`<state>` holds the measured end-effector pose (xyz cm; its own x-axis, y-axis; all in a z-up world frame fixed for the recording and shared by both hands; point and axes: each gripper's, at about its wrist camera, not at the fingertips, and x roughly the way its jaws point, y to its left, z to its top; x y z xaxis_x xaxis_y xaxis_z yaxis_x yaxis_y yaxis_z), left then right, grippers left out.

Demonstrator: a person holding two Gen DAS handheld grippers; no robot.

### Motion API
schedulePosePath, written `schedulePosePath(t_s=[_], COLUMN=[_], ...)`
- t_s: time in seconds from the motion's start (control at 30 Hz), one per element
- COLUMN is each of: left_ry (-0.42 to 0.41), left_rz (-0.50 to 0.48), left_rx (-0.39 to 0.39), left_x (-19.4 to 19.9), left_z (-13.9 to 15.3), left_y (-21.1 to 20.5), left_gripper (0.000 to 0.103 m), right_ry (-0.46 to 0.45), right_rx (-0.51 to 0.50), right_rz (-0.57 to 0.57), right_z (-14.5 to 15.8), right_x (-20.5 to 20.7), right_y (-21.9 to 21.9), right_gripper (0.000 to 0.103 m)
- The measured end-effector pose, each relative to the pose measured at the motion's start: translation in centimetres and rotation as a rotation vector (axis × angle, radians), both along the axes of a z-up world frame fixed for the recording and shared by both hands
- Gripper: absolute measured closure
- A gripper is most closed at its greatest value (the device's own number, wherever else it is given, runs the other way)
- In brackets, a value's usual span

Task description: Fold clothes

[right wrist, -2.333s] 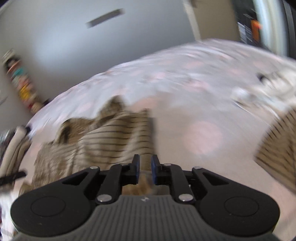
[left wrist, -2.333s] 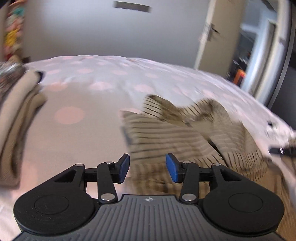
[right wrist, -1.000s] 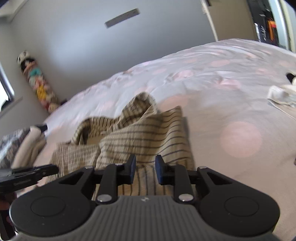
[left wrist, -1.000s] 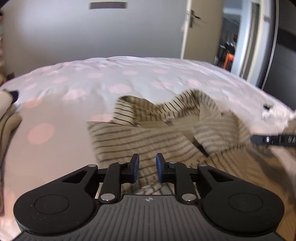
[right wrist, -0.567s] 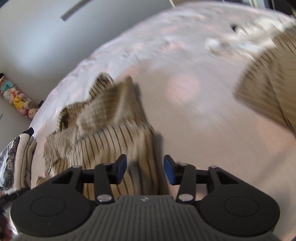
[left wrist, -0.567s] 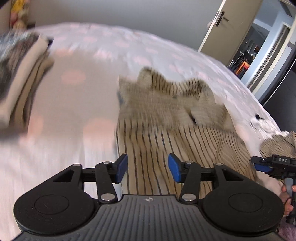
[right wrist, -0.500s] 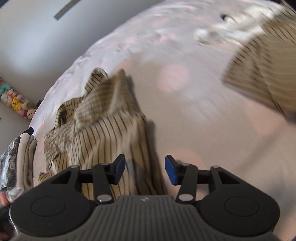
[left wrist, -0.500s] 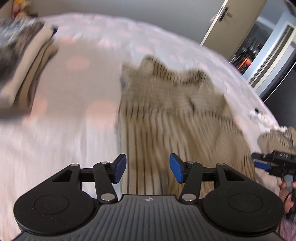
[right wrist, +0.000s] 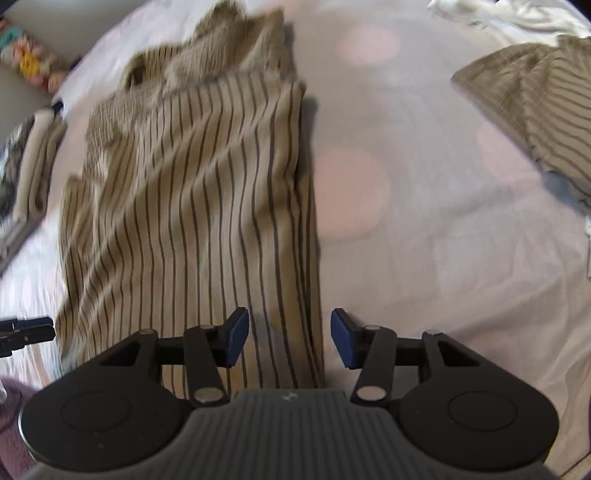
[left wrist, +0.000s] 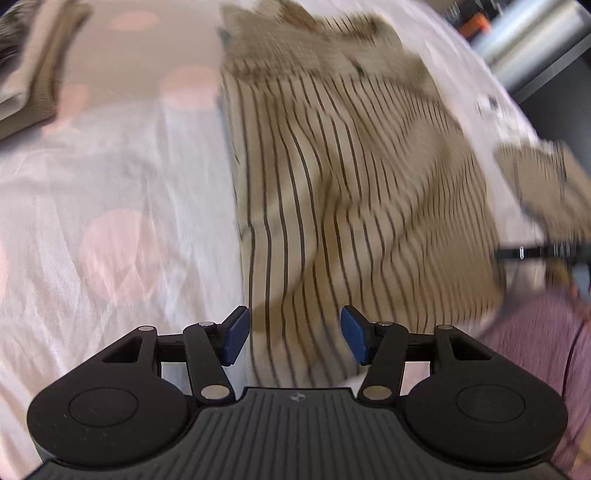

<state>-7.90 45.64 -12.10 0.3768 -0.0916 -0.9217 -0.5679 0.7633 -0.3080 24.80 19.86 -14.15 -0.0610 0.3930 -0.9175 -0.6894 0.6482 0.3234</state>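
Note:
A tan garment with thin dark stripes (left wrist: 351, 177) lies spread on the bed, its crumpled end at the far side; it also shows in the right wrist view (right wrist: 192, 192). My left gripper (left wrist: 294, 339) is open and empty above the garment's near left edge. My right gripper (right wrist: 288, 338) is open and empty above the garment's near right edge. Each gripper shows at the edge of the other's view, the right one (left wrist: 535, 253) and the left one (right wrist: 22, 332).
The bed has a white cover with pink dots (left wrist: 110, 240). A stack of folded beige and patterned clothes (left wrist: 33, 70) sits at the far left. Another striped tan garment (right wrist: 535, 107) and a white cloth (right wrist: 498, 16) lie at the right.
Both grippers have let go of the striped garment and opened. They have pulled back toward the near edge and tilted down, and the garment now lies flatter on the bed.

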Motion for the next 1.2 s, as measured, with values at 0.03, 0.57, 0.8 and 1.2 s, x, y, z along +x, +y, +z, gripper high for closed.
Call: schedulePosePath(t_s=[0.03,0.57,0.8,1.2], left_ry=[0.02,0.059,0.134,0.191], left_rz=[-0.023,-0.222,-0.309,-0.34], left_rx=[-0.012,-0.055,-0.043,-0.009], left_x=[0.1,-0.2,-0.7,-0.4], left_z=[-0.2,-0.3,-0.5,-0.6], left_y=[0.0,-1.7,-2.4,-2.2], left_gripper=[0.05,0.1,0.103,0.085], right_ry=[0.01,0.015,-0.023,-0.059], right_rx=[-0.013,-0.04,-0.175,-0.225], right_rz=[0.018,0.137,0.263,0.317], right_z=[-0.2,1.3,0.5,-0.3], right_x=[-0.1,-1.1,-2.2,-3.2], right_y=[0.2,-1.9,-1.9,-1.4], right_gripper=[0.052,0.1,0.102,0.088])
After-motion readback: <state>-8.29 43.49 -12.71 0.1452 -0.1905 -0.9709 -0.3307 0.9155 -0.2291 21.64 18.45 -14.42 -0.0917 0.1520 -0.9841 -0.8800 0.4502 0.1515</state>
